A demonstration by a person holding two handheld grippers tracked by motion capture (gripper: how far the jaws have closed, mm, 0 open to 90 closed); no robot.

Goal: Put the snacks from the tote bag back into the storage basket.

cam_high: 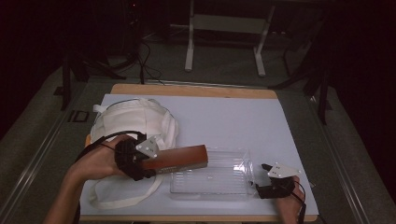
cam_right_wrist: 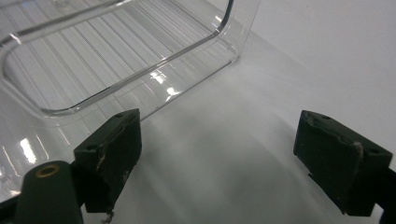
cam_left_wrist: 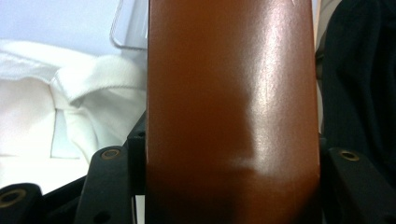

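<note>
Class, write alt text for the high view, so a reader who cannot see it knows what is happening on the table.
The left gripper, shut on a long brown box, holds it level over the left end of a clear plastic tray on a white-covered table. A white cloth bag lies behind the left hand, and the right gripper rests open at the tray's right end.
</note>
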